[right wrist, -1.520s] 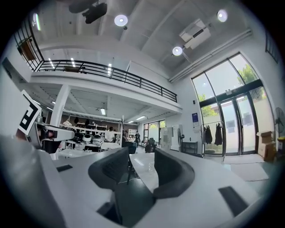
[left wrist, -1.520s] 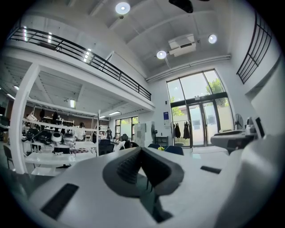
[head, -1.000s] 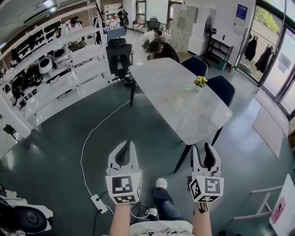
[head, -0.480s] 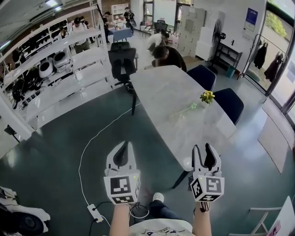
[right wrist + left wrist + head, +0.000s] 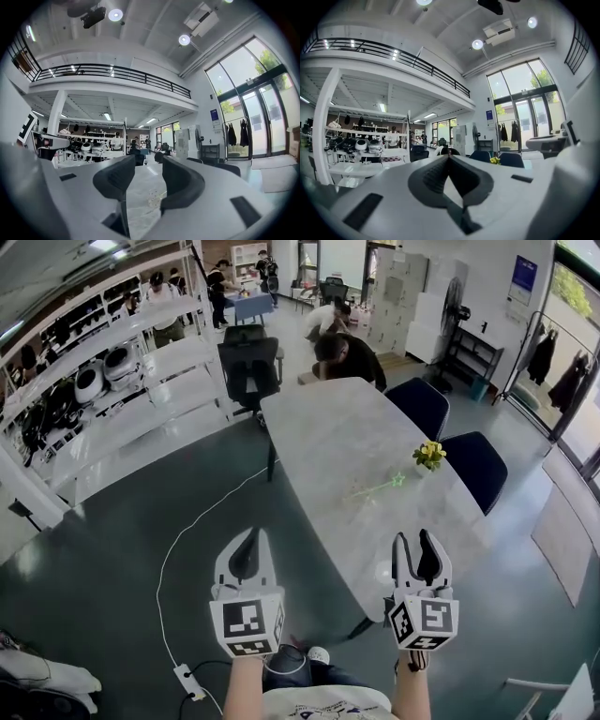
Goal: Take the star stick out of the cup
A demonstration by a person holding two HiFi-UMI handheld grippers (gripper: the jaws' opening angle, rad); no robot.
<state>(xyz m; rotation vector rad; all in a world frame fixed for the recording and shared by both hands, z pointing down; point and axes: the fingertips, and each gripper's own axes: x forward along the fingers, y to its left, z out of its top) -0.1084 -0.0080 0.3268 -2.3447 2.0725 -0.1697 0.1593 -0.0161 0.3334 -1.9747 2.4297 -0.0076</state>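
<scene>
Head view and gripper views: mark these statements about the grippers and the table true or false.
1. The left gripper has its jaws together with nothing between them. True.
2. The right gripper grips the star stick. False: its jaws stand apart and empty, and the stick is far ahead on the table.
3. Yellow flowers stand on the table near the star stick. True.
4. The chairs along the table's right side are white. False: they are dark blue.

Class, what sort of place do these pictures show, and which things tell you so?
Probably an open-plan office or lab workspace: a long marble-topped table with navy chairs, white shelving holding appliances, and people working behind.
</scene>
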